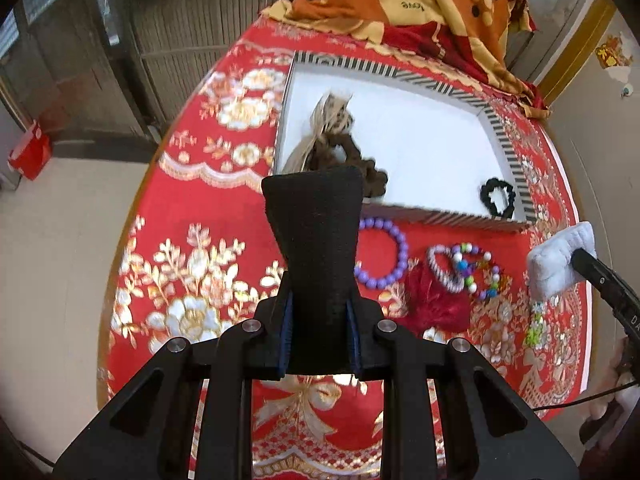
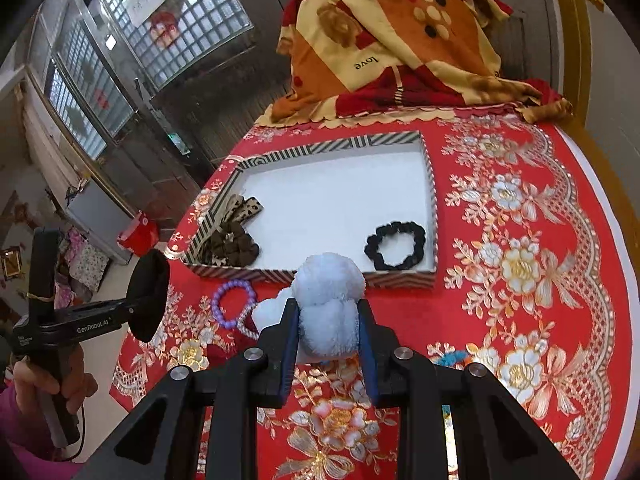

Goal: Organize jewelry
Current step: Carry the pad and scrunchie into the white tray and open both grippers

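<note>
My left gripper (image 1: 319,304) is shut on a black fabric hair piece (image 1: 316,232), held above the red cloth; the right wrist view shows this piece (image 2: 148,296) at the left. My right gripper (image 2: 327,308) is shut on a white fluffy scrunchie (image 2: 328,284), which the left wrist view shows (image 1: 560,260) at the right. Behind both lies a striped-rim white tray (image 1: 500,128) (image 2: 430,176). It holds a black scrunchie (image 1: 486,192) (image 2: 394,226) and a brown scrunchie with a leopard bow (image 1: 360,164) (image 2: 232,248). A purple bead bracelet (image 1: 402,244) (image 2: 218,300) lies in front of the tray.
Beside the purple bracelet lie a pink-white bracelet (image 1: 438,268), a multicoloured bead bracelet (image 1: 464,268), a red tassel (image 1: 436,304) and a green trinket (image 1: 534,332). A patterned blanket (image 2: 400,40) is heaped at the table's back. A hand (image 2: 48,376) grips the left tool.
</note>
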The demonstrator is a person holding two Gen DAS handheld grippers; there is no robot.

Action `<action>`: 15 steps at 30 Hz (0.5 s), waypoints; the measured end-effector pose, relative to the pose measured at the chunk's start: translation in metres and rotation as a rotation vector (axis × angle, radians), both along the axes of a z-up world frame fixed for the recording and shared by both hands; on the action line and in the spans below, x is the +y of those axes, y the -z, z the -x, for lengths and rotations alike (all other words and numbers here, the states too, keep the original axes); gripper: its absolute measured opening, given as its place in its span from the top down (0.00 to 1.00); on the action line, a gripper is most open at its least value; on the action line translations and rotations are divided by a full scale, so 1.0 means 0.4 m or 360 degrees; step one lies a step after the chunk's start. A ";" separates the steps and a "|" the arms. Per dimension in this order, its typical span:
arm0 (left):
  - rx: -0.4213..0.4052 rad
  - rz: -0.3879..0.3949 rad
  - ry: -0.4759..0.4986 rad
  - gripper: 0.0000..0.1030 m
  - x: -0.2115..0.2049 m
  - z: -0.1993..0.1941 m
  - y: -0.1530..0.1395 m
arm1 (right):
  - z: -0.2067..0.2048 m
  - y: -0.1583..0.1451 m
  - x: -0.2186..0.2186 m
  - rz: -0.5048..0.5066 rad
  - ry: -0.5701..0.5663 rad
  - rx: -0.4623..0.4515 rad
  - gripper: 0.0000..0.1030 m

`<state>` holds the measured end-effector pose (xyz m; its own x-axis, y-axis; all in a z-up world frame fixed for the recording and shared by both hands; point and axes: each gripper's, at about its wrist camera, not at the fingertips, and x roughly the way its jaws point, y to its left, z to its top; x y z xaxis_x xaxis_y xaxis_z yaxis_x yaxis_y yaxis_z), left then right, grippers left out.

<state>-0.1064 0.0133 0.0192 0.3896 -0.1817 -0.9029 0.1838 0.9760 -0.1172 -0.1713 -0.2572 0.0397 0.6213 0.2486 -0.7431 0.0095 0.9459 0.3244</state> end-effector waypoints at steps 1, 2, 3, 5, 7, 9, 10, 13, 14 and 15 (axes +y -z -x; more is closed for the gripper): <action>-0.0010 -0.0002 0.0004 0.80 -0.006 -0.008 -0.005 | -0.007 -0.005 0.004 0.0008 -0.0007 -0.0004 0.75; -0.0021 -0.0008 0.0006 0.80 -0.011 -0.017 -0.011 | -0.013 -0.009 0.007 0.0019 -0.0012 -0.0008 0.75; -0.0031 -0.0016 0.0009 0.80 -0.017 -0.026 -0.014 | -0.018 -0.011 0.007 0.0026 -0.0015 -0.0010 0.75; -0.0048 -0.0027 0.0020 0.80 -0.029 -0.044 -0.022 | -0.037 -0.018 0.008 0.0037 -0.0013 -0.0015 0.75; -0.0076 -0.0023 0.0036 0.80 -0.046 -0.063 -0.034 | -0.053 -0.024 0.005 0.0046 -0.0010 -0.0019 0.75; -0.0111 -0.0030 0.0049 0.80 -0.061 -0.081 -0.046 | -0.078 -0.030 -0.001 0.0065 -0.0009 -0.0019 0.75; -0.0123 -0.0027 0.0051 0.80 -0.068 -0.092 -0.052 | -0.088 -0.031 -0.004 0.0073 -0.0006 -0.0017 0.75; -0.0139 -0.0013 0.0064 0.80 -0.088 -0.126 -0.062 | -0.124 -0.032 -0.016 0.0083 0.0007 -0.0008 0.75; -0.0148 -0.0013 0.0072 0.80 -0.099 -0.143 -0.066 | -0.144 -0.030 -0.021 0.0081 0.0010 -0.0001 0.75; -0.0151 -0.0017 0.0078 0.80 -0.108 -0.156 -0.067 | -0.160 -0.029 -0.023 0.0085 0.0013 0.0005 0.75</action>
<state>-0.0438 -0.0300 0.0458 0.4644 -0.1932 -0.8643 0.2411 0.9666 -0.0865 -0.1072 -0.2665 0.0511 0.6208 0.2034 -0.7571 0.0183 0.9618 0.2733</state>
